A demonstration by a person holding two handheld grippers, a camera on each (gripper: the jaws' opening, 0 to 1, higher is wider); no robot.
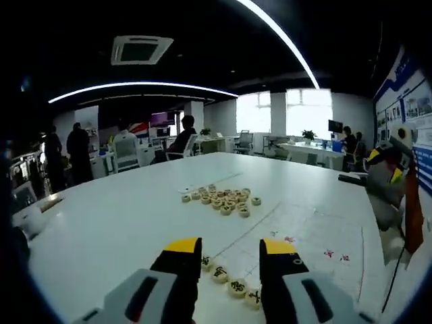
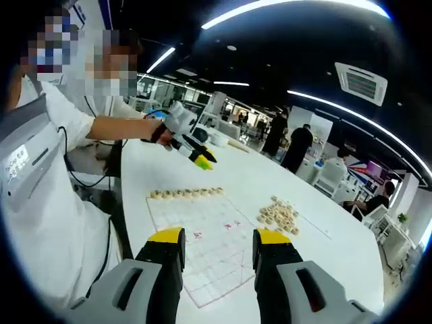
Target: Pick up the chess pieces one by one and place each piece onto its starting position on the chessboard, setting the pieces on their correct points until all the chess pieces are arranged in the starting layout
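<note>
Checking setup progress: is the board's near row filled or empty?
Partly filled: a row of pieces lines one edge of the chessboard; the pile lies off it.

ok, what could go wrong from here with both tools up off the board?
1. The row of placed pieces lies right between the left tool's open jaws; lowering there may knock them off their points.
2. The pile is tightly packed, so grabbing one piece may scatter its neighbours.
3. The board looks like a thin sheet; a dragging tool could shift it.
</note>
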